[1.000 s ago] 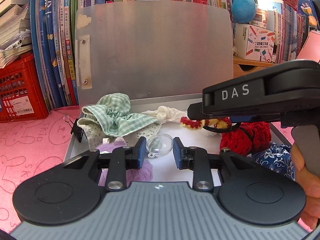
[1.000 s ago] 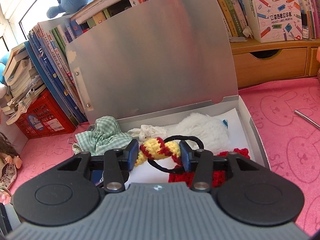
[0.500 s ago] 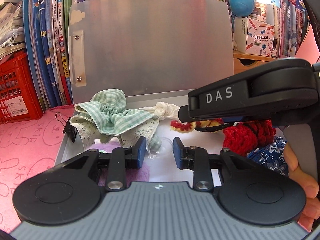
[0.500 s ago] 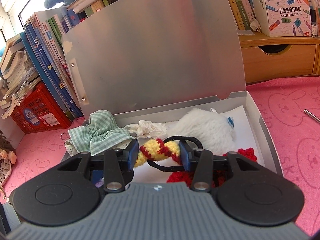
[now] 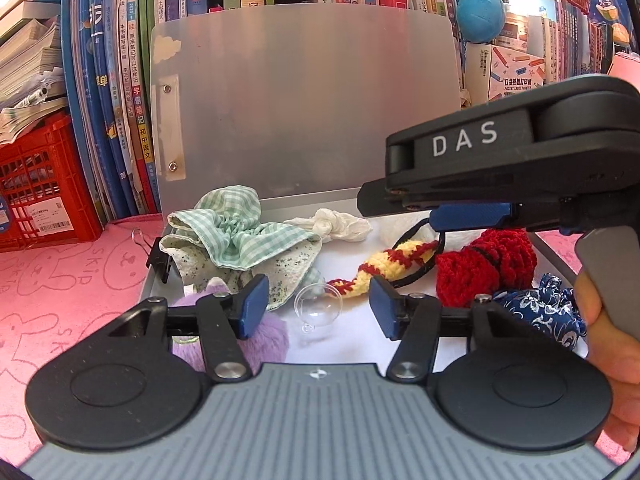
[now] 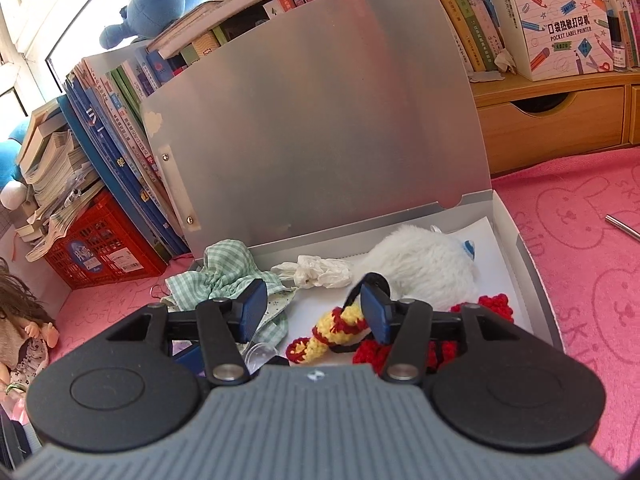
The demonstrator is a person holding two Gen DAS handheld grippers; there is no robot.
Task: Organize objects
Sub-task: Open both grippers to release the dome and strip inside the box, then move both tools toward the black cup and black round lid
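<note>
Both claws just opened: left claw (image 5: 316,306) off clear dome (image 5: 318,310), right claw (image 6: 314,312) off crochet tie (image 6: 340,330).

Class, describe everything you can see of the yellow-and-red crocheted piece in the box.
The crocheted piece is a soft, twisted yarn strip, yellow with dark red stripes and edging. It lies slack and curved on the white floor of the open grey box, with a black elastic loop at its upper end. The red knitted item lies right beside it. Nothing grips it.
</note>
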